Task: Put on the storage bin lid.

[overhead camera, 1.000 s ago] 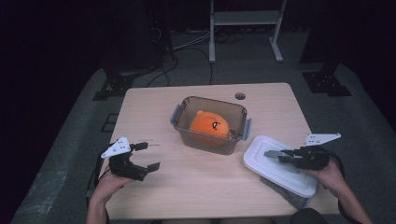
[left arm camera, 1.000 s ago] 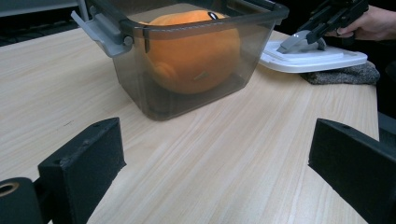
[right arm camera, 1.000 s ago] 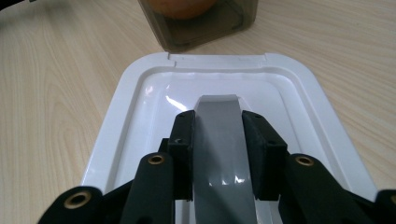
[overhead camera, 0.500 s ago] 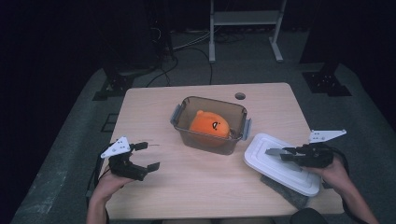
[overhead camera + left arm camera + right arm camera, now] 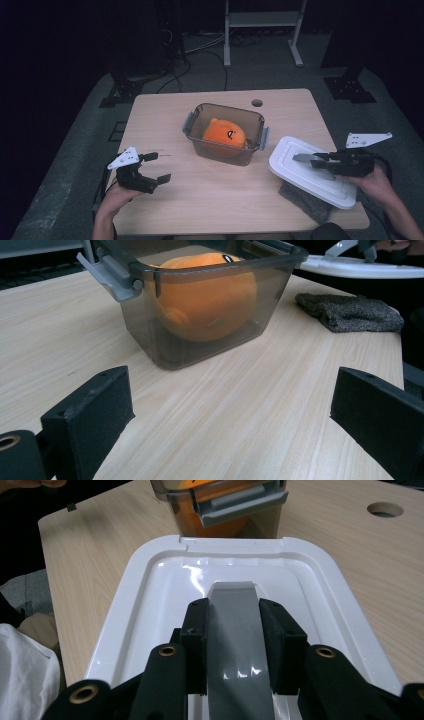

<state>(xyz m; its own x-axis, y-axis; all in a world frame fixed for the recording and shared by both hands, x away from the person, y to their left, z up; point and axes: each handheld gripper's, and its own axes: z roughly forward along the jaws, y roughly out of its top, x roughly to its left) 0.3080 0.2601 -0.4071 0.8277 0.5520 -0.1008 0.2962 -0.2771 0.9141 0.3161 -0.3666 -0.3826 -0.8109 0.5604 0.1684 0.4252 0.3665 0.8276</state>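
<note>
A smoky clear container (image 5: pixel 223 155) stands mid-table with an orange plush toy (image 5: pixel 225 134) inside; its grey latches hang open. Its white lid (image 5: pixel 300 180) is at the right front, tilted, raised over a grey cloth (image 5: pixel 305 202). My right gripper (image 5: pixel 312 161) is shut on the lid's grey handle (image 5: pixel 233 592), with one jaw on either side of it (image 5: pixel 234 607). My left gripper (image 5: pixel 159 167) rests open near the left front edge, nothing between its jaws (image 5: pixel 235 405). It faces the container (image 5: pixel 145 315) and the toy (image 5: pixel 210 295) from a short way off.
The wooden table (image 5: pixel 165 120) has a round cable hole (image 5: pixel 257 103) at the back. The grey cloth (image 5: pixel 350 312) lies on the table under the raised lid (image 5: pixel 360 267). Dark floor, cables and a metal stand (image 5: pixel 260 20) lie beyond the far edge.
My right gripper has drawn slightly right and upward, with the lid coming up off the cloth in its grip. The left gripper has stayed put.
</note>
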